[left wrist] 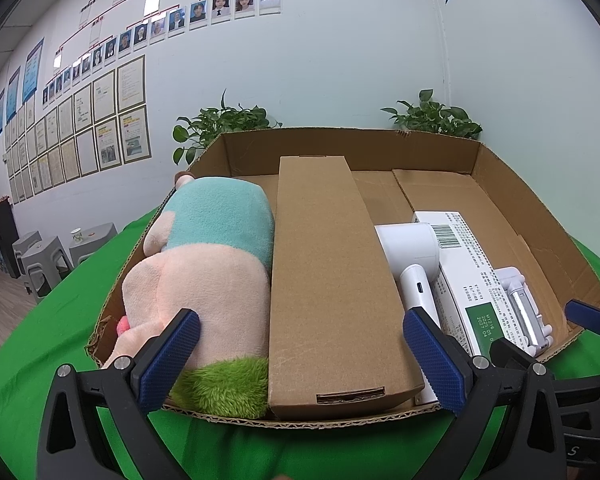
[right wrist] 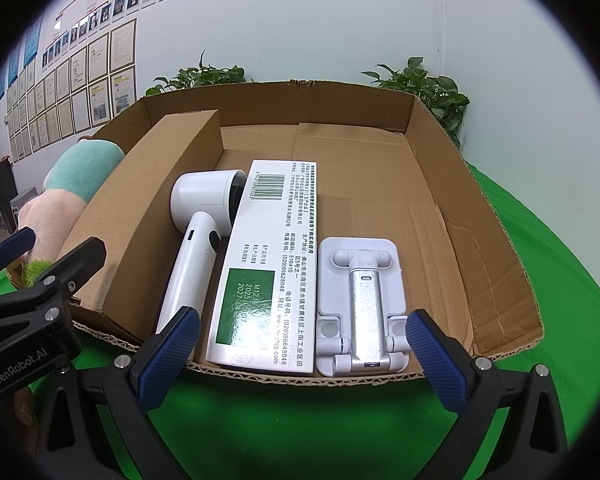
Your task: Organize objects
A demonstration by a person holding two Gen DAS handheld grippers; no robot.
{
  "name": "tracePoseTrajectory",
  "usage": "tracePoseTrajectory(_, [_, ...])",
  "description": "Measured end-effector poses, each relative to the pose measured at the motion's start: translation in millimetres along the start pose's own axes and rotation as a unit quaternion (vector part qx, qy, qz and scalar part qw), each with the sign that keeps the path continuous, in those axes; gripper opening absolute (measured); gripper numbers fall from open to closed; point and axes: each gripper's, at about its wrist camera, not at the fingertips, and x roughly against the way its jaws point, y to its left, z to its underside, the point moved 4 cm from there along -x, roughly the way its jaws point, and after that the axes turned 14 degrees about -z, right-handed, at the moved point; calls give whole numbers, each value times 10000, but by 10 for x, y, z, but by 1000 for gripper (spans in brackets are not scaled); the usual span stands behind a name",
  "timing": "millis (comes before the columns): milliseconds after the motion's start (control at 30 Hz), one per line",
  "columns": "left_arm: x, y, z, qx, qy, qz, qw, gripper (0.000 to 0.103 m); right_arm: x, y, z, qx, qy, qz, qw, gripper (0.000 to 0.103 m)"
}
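Observation:
A shallow cardboard tray point(left wrist: 340, 148) point(right wrist: 496, 248) lies on the green cloth. It holds a plush toy point(left wrist: 212, 280) point(right wrist: 80, 176) at the left, a long brown carton point(left wrist: 324, 272) point(right wrist: 148, 208), a white handheld fan point(left wrist: 414, 264) point(right wrist: 196, 236), a white and green medicine box point(left wrist: 466, 280) point(right wrist: 268, 264) and a white folding phone stand point(left wrist: 526, 308) point(right wrist: 360, 300). My left gripper point(left wrist: 300, 364) is open and empty at the tray's front edge, before the carton. My right gripper point(right wrist: 300, 360) is open and empty before the medicine box and stand.
Green cloth point(left wrist: 40, 340) point(right wrist: 300, 432) covers the table. Potted plants point(left wrist: 220, 124) point(right wrist: 424, 84) stand behind the tray against the white wall. Grey stools point(left wrist: 48, 256) stand at the far left. The right side of the tray floor point(right wrist: 400, 184) is bare.

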Motion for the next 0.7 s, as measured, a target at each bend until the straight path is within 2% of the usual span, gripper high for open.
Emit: tracePoseTrajectory(700, [-19, -22, -4, -21, 3, -54, 10000, 103, 1, -3, 2, 0, 0, 1, 10000, 102])
